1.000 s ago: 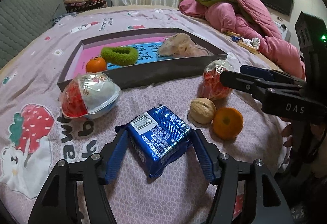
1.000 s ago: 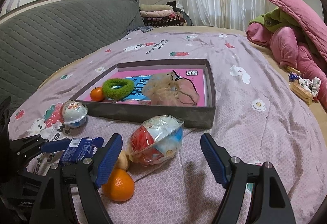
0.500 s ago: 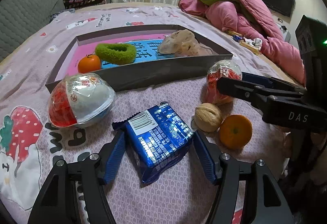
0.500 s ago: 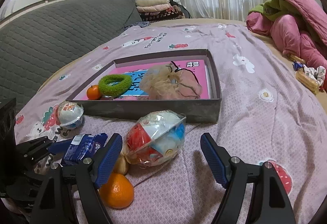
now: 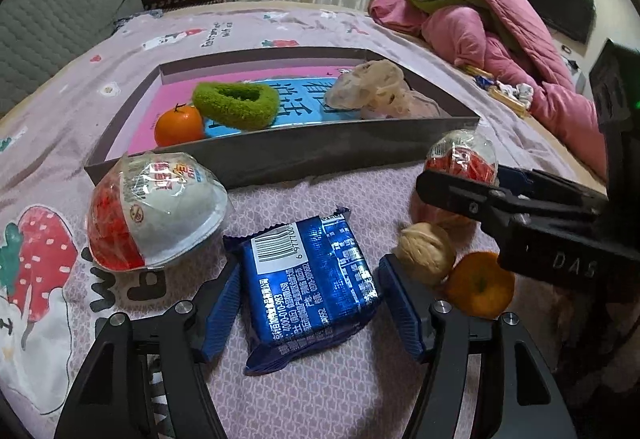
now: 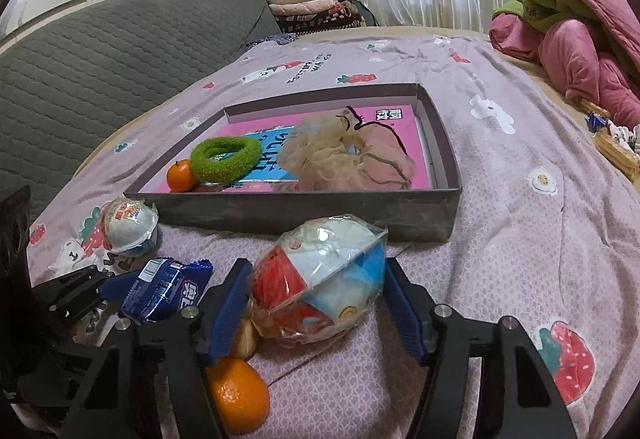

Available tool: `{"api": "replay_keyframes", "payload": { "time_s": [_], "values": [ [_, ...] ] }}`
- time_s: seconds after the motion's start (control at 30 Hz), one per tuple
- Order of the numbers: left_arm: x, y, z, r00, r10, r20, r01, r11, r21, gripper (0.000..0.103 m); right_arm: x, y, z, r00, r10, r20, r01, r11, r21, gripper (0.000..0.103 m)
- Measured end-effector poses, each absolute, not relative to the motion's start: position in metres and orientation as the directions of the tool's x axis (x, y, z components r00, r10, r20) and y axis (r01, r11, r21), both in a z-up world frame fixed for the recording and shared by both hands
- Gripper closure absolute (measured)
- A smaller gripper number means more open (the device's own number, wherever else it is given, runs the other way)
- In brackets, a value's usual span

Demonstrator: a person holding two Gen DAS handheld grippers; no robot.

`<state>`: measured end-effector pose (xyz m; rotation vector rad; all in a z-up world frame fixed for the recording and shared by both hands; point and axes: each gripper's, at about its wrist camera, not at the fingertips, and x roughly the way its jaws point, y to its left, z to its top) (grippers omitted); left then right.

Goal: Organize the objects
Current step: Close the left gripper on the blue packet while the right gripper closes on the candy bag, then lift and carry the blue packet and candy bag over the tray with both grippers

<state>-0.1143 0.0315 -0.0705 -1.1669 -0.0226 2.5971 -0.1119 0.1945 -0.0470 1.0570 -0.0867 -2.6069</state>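
- Left gripper [image 5: 310, 303] — jaws apart, straddling the blue foil snack packet [image 5: 310, 289] lying flat on the lilac printed bedspread [image 5: 280, 395]; blue pads [image 5: 402, 309] just beside its edges.
- Right gripper [image 6: 316, 305] has just been closing; its jaws flank the plastic-wrapped red, white and blue toy egg [image 6: 320, 285], which lies before the grey cardboard tray [image 6: 304, 211] — contact unclear.

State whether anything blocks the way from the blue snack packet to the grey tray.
Nothing visible does. The blue snack packet lies between the left gripper pads, and bare bedspread runs up to the grey tray, whose low front wall must be cleared.
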Motion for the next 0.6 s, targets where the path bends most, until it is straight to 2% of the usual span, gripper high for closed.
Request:
{"api": "replay_keyframes", "payload": {
  "time_s": [0.17, 0.33, 0.6],
  "values": [
    [-0.1171, 0.0286, -0.0704, -0.629, 0.276, -0.727, -0.239, -0.958, -0.158, 0.035, -0.1133, 0.1946, -0.0469, -0.673, -0.322, -0.666, 0.276, -0.944, 0.178, 0.039],
    [-0.1173, 0.0277, -0.0692, -0.631, 0.260, -0.731, -0.227, -0.963, -0.146, 0.046, -0.1123, 0.1939, -0.0456, -0.680, -0.318, -0.661, 0.281, -0.945, 0.167, 0.040],
    [-0.1123, 0.0287, -0.0663, -0.633, 0.262, -0.728, -0.239, -0.961, -0.138, 0.047, -0.1097, 0.1960, -0.0430, -0.689, -0.318, -0.651, 0.281, -0.945, 0.165, 0.040]
  ]
}}
